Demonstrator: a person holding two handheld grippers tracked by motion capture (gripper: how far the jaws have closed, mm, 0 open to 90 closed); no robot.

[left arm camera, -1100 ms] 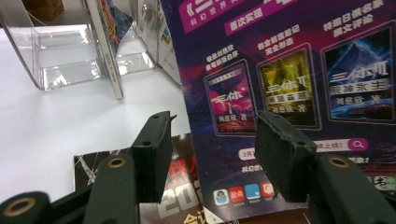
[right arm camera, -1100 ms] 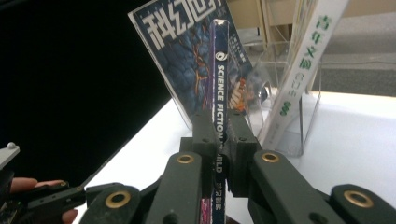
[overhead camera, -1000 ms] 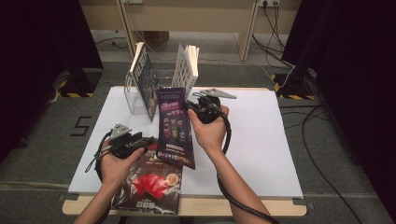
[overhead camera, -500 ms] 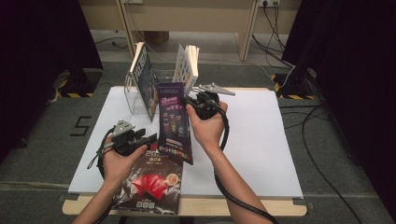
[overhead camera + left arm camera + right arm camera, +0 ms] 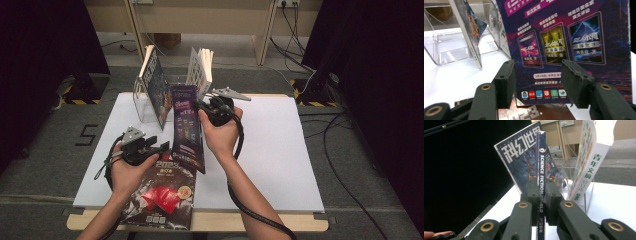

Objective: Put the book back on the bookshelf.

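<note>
Purple science-fiction magazine (image 5: 187,127) stands on edge near the middle of the white table top (image 5: 270,150), held up by our right gripper (image 5: 206,107), whose black jaws are clenched on its spine; in the right gripper view the spine (image 5: 541,182) runs straight up between the two pads. Our left gripper (image 5: 159,148) sits low at the front left with its jaws spread apart and nothing between them; in the left gripper view the magazine's back cover (image 5: 564,45) with its three small book pictures rises just beyond the open pads. Under that hand lies a dark glossy magazine with a red shape on its cover (image 5: 162,192), flat on the table and reaching over the front edge. Behind the held magazine is a clear plastic rack (image 5: 142,107) near the table's far edge. A blue-covered magazine (image 5: 156,90) leans in it at the left, and a thick white book with green lettering on its spine (image 5: 200,70) leans at the right. The purple magazine's top edge points at the gap between those two, with the blue one just beside it. A black cable (image 5: 250,210) trails along our right forearm.
</note>
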